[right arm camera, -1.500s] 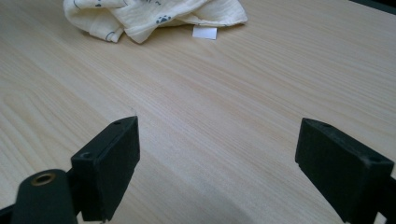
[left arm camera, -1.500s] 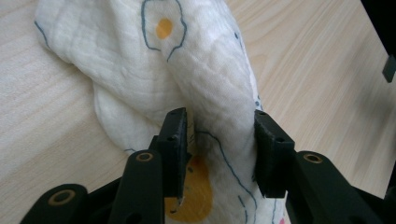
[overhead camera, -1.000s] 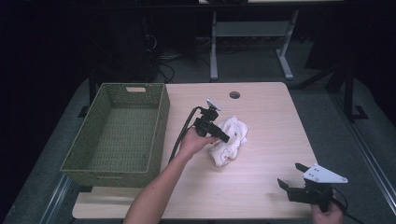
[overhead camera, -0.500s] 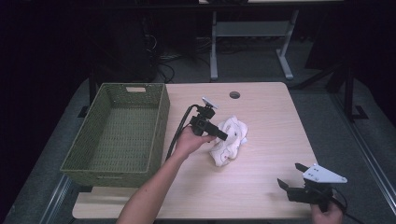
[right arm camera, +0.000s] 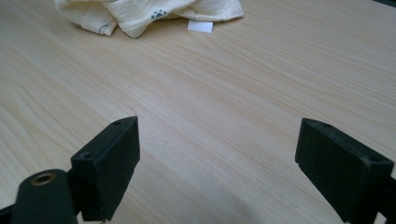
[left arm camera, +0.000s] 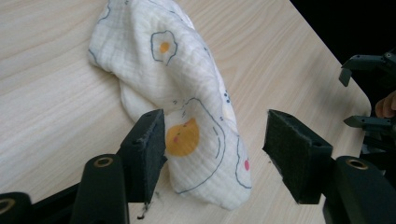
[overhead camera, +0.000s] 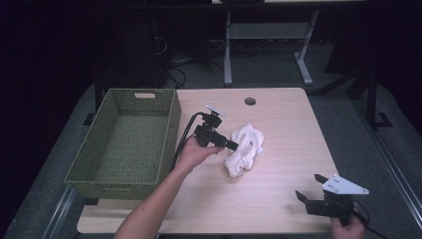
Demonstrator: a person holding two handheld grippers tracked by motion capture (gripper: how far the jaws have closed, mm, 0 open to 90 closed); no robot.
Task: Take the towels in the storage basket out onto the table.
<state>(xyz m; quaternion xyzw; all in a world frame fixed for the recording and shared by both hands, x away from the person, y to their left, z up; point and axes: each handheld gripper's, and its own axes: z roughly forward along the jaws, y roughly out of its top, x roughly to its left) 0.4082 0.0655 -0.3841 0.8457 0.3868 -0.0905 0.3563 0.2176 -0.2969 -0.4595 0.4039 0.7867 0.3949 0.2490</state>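
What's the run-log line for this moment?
left gripper: jaws just opening, around cloth | right gripper: open | basket

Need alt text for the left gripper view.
The left gripper has open black jaws on either side of a crumpled white cloth printed with fried eggs, lying on a light wooden table. The other gripper sits at the right edge.

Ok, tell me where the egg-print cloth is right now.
In the high view, the egg-print cloth lies crumpled near the middle of the table, right of the green basket; the left gripper has it between its open jaws.
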